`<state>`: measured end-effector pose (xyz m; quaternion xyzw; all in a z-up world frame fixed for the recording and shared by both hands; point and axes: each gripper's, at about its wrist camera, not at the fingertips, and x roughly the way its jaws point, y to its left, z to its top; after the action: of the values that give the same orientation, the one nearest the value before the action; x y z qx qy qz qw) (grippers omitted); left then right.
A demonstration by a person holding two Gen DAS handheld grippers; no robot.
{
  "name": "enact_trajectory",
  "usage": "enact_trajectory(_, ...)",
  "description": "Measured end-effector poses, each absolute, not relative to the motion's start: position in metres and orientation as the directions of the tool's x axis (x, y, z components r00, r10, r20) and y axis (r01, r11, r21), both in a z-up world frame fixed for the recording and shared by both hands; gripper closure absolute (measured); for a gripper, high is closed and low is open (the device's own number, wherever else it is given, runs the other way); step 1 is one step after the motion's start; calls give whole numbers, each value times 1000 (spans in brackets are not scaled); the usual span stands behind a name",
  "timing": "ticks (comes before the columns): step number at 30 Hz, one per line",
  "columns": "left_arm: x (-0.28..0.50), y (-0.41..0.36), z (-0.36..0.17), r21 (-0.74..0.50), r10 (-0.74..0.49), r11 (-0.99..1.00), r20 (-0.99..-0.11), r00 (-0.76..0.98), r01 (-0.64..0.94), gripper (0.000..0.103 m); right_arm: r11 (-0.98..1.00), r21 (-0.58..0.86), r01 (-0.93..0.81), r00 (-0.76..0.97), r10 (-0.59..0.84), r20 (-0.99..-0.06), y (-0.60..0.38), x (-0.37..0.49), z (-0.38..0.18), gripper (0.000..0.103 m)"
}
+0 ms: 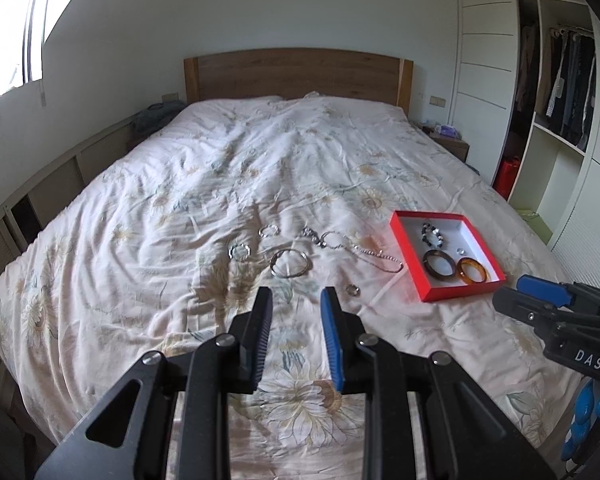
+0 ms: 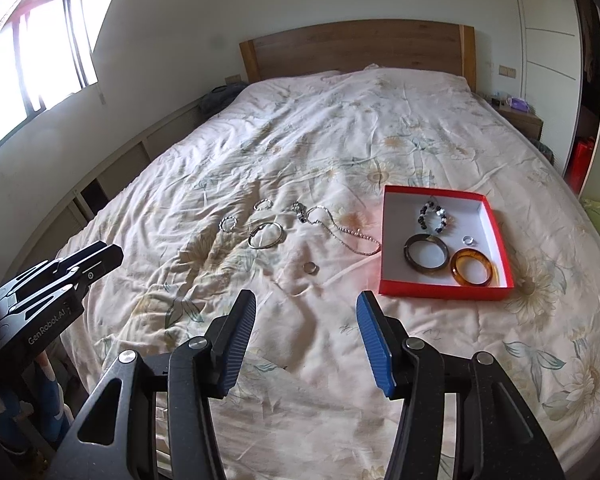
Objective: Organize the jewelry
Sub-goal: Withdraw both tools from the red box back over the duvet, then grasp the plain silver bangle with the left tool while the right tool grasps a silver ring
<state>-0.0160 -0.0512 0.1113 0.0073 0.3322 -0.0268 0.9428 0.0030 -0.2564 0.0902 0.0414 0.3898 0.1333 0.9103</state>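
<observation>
A red box (image 1: 460,288) (image 2: 440,291) with a white inside lies on the bed. It holds a dark bangle (image 2: 426,256), an amber bangle (image 2: 473,268), a beaded bracelet (image 2: 436,216) and a small ring (image 2: 468,239). Left of it on the quilt lie a silver bangle (image 1: 290,263) (image 2: 265,235), a chain necklace (image 1: 364,254) (image 2: 340,229), two small bracelets (image 1: 240,251) (image 1: 269,231) and a ring (image 1: 353,289) (image 2: 310,267). My left gripper (image 1: 296,300) hangs open above the quilt, short of the ring. My right gripper (image 2: 306,304) is open wider, empty, near the box's front-left corner.
The floral quilt (image 1: 260,160) covers a wide bed with a wooden headboard (image 1: 296,72). A low ledge runs along the left wall under a window. An open wardrobe (image 1: 556,92) and a nightstand (image 2: 518,118) stand at the right.
</observation>
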Motion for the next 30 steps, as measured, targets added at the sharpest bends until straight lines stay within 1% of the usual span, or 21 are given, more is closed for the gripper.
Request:
enact_trajectory(5, 1, -40, 92, -19, -41, 999, -678, 734, 39, 79, 958, 191, -212, 630, 283, -723, -251, 19, 76, 51)
enact_trajectory(14, 34, -7, 31, -78, -55, 997, -793, 607, -12, 79, 950, 210, -232, 558, 307, -771, -239, 51, 42, 51)
enact_trajectory(25, 67, 8, -15, -104, -69, 994, -846, 528, -37, 79, 941, 228, -251, 470, 325, -821, -225, 97, -6, 51)
enact_trajectory(30, 86, 15, -32, -131, -86, 990, -861, 502, -56, 79, 935, 232, -268, 436, 333, -836, -219, 125, -23, 54)
